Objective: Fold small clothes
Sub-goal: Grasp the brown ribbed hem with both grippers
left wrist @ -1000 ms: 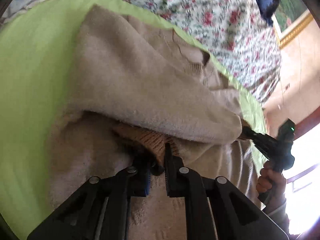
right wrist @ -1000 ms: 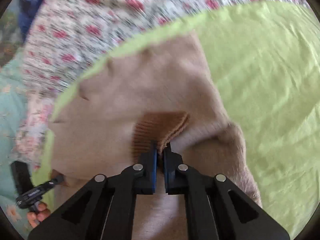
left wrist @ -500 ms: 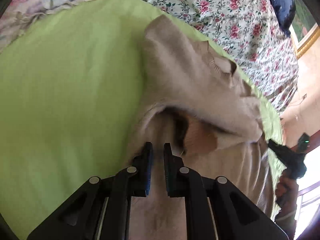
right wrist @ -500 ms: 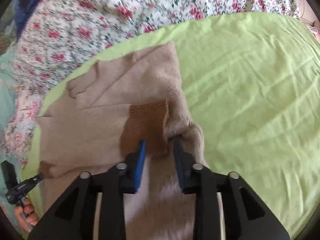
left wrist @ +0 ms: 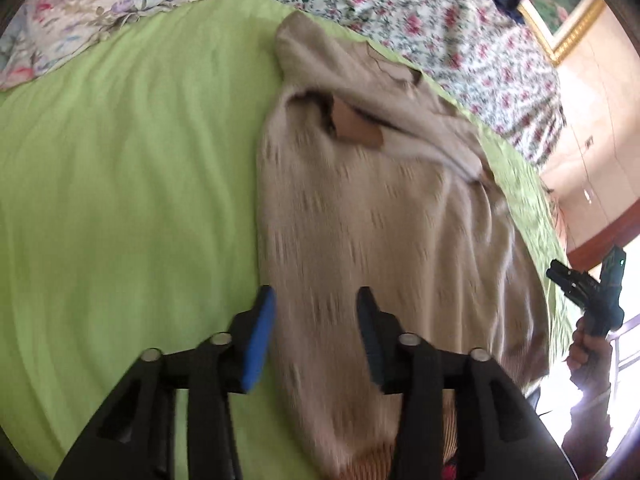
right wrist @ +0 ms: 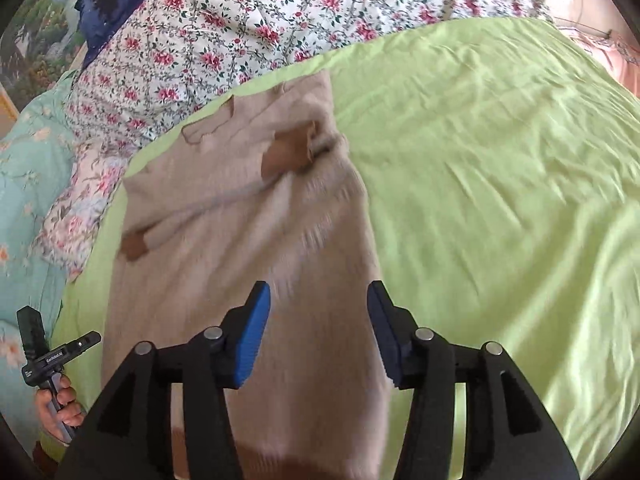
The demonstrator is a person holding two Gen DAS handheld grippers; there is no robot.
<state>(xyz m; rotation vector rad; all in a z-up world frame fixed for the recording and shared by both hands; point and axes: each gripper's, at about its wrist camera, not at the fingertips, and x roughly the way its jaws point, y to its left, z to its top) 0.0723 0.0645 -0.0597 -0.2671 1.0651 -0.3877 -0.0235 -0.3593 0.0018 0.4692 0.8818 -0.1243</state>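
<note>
Both pairs of fingers are standing spread and grasping nothing: left gripper (left wrist: 316,320) is hanging over the sweater's left side edge, right gripper (right wrist: 318,316) over its right side edge, neither touching cloth as far as the views show. Beige knit sweater (left wrist: 372,216) is lying lengthwise on the green sheet (left wrist: 120,184), collar end reaching toward the sheet's far edge by the floral quilt (right wrist: 248,28), hem end running under both grippers at the near edge. Sleeves are lying folded in across the chest, brown ribbed cuffs (right wrist: 290,150) showing on top; second cuff (right wrist: 134,246) is sitting at the sweater's left edge. Judging from this, sleeve folds are done, and the open jaws are hanging over the lower body to take the hem next. Each gripper is flanking one side, probably so the hem lifts evenly and folds straight toward the collar. Risk: loose sleeves sliding off if the lift is uneven. Knit looks soft and thick, likely to bunch. Both views are motion-blurred, so hem detail is unclear.
</note>
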